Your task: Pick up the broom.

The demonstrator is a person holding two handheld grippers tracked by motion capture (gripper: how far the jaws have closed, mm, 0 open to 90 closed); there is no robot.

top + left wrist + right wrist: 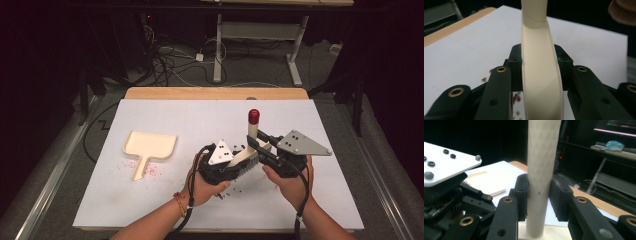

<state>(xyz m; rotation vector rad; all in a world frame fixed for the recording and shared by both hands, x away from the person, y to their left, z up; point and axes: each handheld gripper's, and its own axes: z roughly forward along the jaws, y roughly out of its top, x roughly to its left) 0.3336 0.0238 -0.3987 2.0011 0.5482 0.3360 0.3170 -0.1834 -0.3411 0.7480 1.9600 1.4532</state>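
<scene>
A: Gripping now: right gripper (539,195) jaws clamped on the upright cream, red-capped cylindrical handle (253,125) of the cream plastic hand brush (245,159), centre-right of the high view.

B: Left side?

A: Left gripper (541,72) closed on the brush's cream curved edge (541,82), lower centre.

B: Surroundings?

A: White table board (165,112). Cream plastic dustpan (148,148) at centre-left, well apart. Red crumbs (150,170) beside its handle.

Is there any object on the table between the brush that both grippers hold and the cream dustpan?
Nothing visible stands between them. The brush is held by the left gripper and right gripper; the white table toward the dustpan has only small red crumbs beside the dustpan's handle.
</scene>
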